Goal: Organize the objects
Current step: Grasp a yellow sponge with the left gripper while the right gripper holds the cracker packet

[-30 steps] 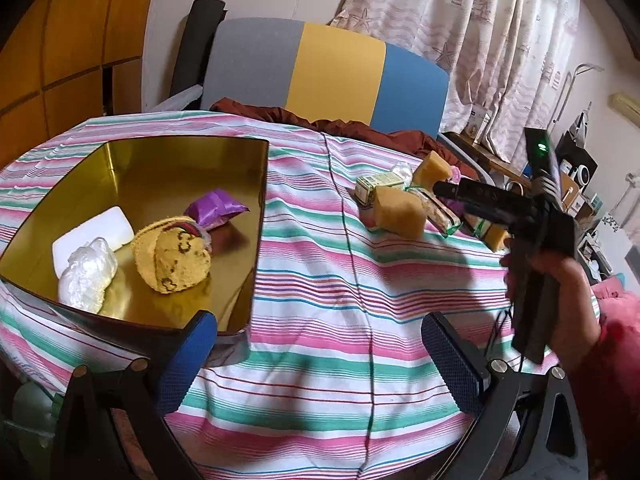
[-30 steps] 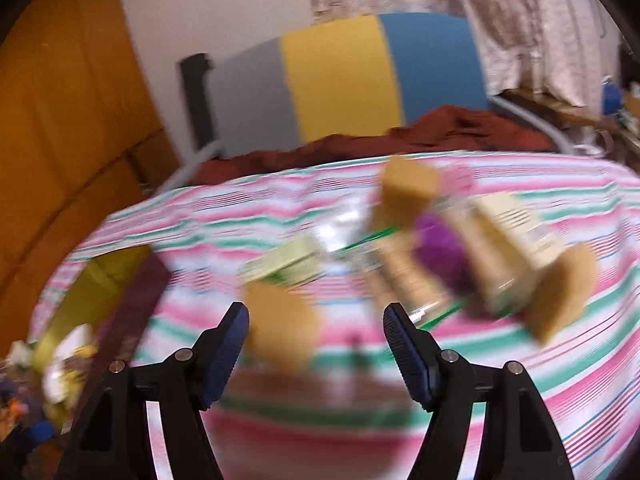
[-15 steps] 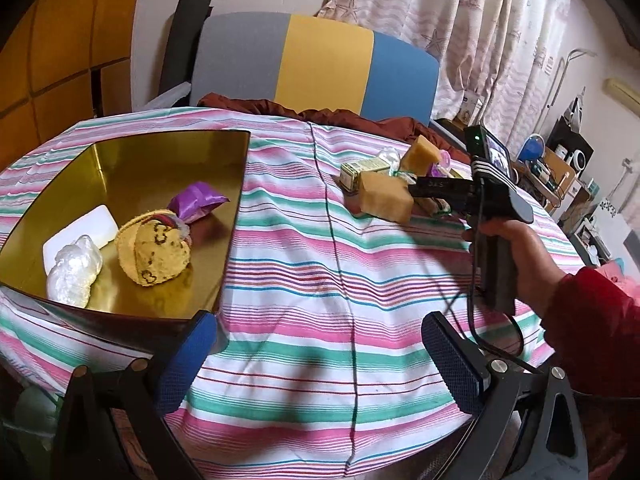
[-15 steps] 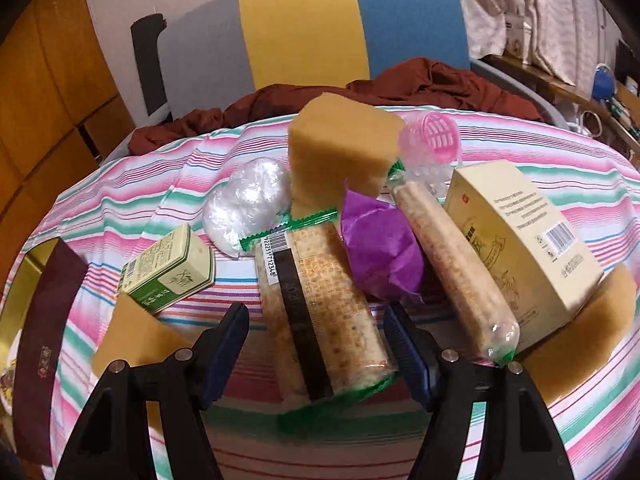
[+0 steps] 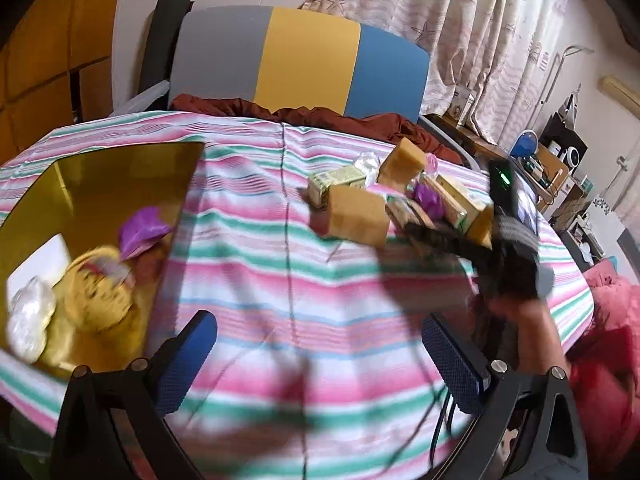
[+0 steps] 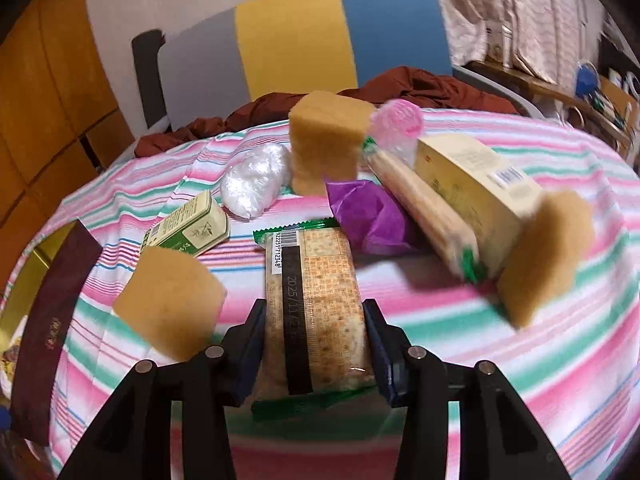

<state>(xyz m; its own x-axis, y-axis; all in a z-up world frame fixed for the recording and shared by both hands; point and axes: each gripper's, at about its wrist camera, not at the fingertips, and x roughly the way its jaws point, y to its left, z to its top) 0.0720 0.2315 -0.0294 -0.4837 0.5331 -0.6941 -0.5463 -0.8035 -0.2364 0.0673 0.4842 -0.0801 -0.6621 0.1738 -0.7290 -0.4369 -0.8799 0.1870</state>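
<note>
Right jaws close on the cracker packet

The right gripper (image 6: 316,354) has its jaws set on either side of a flat cracker packet (image 6: 314,300) with green sealed ends and a dark date strip down its middle. The jaws have just been closing, and both blue pads now press against the packet's long edges, so the packet is held. It lies on the striped cloth of the bench (image 6: 500,340), its barcode end pointing away from the gripper.

Taking the cracker packet as the landmark: just to its left sits a tan sponge block (image 6: 170,304), and beyond that block a small green box (image 6: 188,230). Behind the packet's far end lies a purple wrapper (image 6: 366,216), with a clear plastic bundle (image 6: 256,184) and a second tan block (image 6: 326,144) farther back. To its right run a long biscuit sleeve (image 6: 426,216), a cream carton (image 6: 476,184) and a third tan block (image 6: 544,256).

The left gripper (image 5: 316,354) hangs over bare cloth with its jaws wide and nothing between them. Far left of the packet stands the gold tray (image 5: 104,184), holding a yellow pouch (image 5: 98,296), a purple packet (image 5: 140,230), a white bar (image 5: 38,264) and a clear wrapped lump (image 5: 28,320).
</note>
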